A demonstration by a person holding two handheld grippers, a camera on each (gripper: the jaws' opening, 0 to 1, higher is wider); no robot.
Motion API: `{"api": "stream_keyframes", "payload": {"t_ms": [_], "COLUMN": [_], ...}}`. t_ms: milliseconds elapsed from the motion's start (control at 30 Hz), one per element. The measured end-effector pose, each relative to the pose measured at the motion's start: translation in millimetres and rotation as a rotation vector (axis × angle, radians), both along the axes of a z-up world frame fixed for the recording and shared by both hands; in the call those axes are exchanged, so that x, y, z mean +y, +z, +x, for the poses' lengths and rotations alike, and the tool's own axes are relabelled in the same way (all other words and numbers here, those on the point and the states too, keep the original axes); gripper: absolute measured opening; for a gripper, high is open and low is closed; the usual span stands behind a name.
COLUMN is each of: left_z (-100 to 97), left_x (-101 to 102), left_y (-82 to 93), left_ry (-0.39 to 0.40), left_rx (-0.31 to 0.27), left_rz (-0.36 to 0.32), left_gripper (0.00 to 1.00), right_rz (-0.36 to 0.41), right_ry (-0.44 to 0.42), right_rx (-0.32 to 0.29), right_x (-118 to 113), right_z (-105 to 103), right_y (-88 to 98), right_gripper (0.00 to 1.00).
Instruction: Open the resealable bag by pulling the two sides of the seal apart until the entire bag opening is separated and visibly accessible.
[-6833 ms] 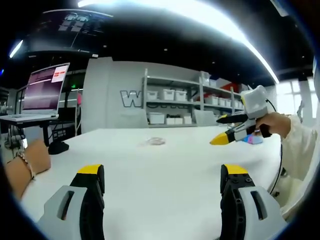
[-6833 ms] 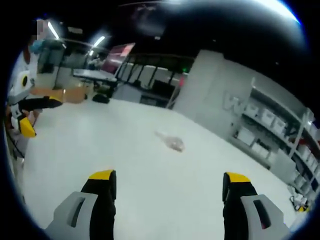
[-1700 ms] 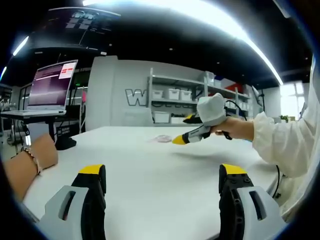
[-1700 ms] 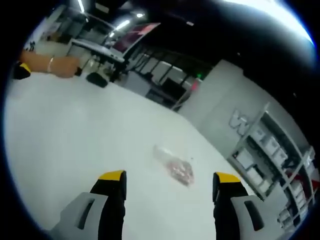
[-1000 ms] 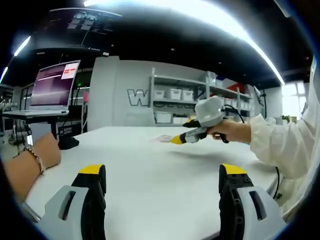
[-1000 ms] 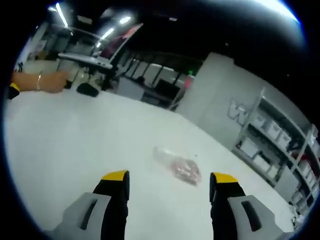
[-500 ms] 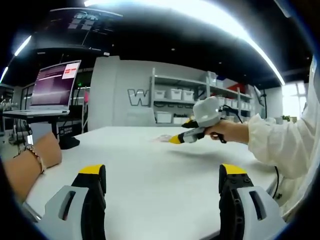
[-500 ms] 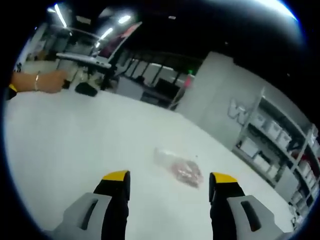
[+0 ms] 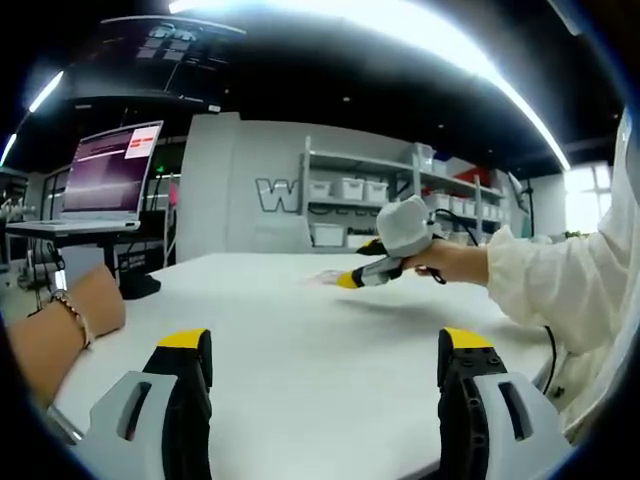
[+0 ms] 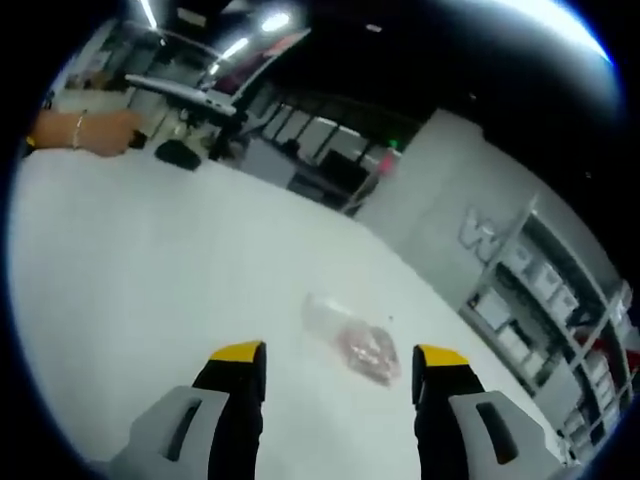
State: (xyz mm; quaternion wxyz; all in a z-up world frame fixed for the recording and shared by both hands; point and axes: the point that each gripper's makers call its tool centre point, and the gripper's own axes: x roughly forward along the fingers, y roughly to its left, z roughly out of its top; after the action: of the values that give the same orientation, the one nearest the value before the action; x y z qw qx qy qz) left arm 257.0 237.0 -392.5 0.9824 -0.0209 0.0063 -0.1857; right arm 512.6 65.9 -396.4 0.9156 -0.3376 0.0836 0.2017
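So far the bag is untouched, to judge from how things lie: the seal looks shut and nothing has hold of it, so the whole pull is left to do. In the left gripper view, the left gripper (image 9: 320,370) stands with its grey, yellow-tipped jaws spread wide over the near part of the white table (image 9: 300,340), holding nothing; a bare forearm with a bracelet (image 9: 65,325) rests at the table's left edge. Farther in, toward the table's far edge, the right gripper (image 9: 350,279) reaches in from the right in a hand with a cream sleeve, its yellow tips just beside the resealable bag (image 9: 325,277), which from here is only a faint pale smear on the tabletop (too small to read its seal). A laptop (image 9: 105,172) glows on a stand beyond the left edge, and metal shelving (image 9: 380,205) with white bins lines the back wall. In the right gripper view, the right gripper (image 10: 338,385) also has its jaws well apart and empty, and the bag (image 10: 350,342) lies flat on the matte, smooth table (image 10: 150,260) just ahead, between the two jaw tips: thin, clear, crinkled plastic with a pinkish clump of contents in its nearer half and a flat transparent strip at the far end.
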Motion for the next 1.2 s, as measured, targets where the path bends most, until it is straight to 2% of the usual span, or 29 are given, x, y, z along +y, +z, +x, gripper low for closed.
{"api": "stream_keyframes", "payload": {"t_ms": [433, 733, 1200], "left_z": [1.9, 2.9, 3.8], "left_x": [3, 5, 6], "left_y": [0.5, -0.2, 0.1], "left_ry": [0.007, 0.01, 0.016], "left_rx": [0.001, 0.002, 0.003], "left_rz": [0.0, 0.0, -0.001], "left_gripper": [0.92, 0.92, 0.92], "right_rz": [-0.056, -0.084, -0.076], "right_ry": [0.017, 0.02, 0.021], "right_rx": [-0.02, -0.006, 0.025], "right_x": [7, 7, 11], "right_z": [7, 14, 28], "right_y": [3.7, -4.2, -13.9], "right_gripper": [0.55, 0.53, 0.5]}}
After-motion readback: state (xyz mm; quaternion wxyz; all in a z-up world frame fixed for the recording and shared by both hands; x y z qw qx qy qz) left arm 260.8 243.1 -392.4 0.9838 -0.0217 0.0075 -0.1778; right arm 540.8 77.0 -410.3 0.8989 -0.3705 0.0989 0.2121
